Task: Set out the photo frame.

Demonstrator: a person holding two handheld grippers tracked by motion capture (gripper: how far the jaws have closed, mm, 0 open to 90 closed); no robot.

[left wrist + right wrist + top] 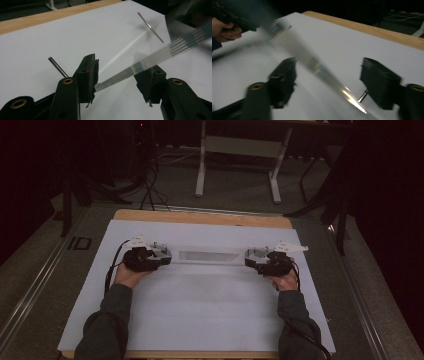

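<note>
A long clear strip [207, 255] stretches between my two grippers over the white sheet [200, 310]. In the left gripper view its near end [117, 79] spans from the left pad across to the right pad, raised off the sheet, so my left gripper [120, 75] [167, 254] is shut on it across its width. The strip's far part is blurred. In the right gripper view the blurred strip [319, 70] runs between the wide jaws of my right gripper [328, 75] [248, 256] and touches neither pad.
Thin metal pins lie on the sheet: one [57, 65] beside the left jaw, one [150, 27] farther off, one [362, 96] near the right gripper's right jaw. The wooden table edge [200, 217] runs along the back. A white desk frame [237, 150] stands on the floor beyond.
</note>
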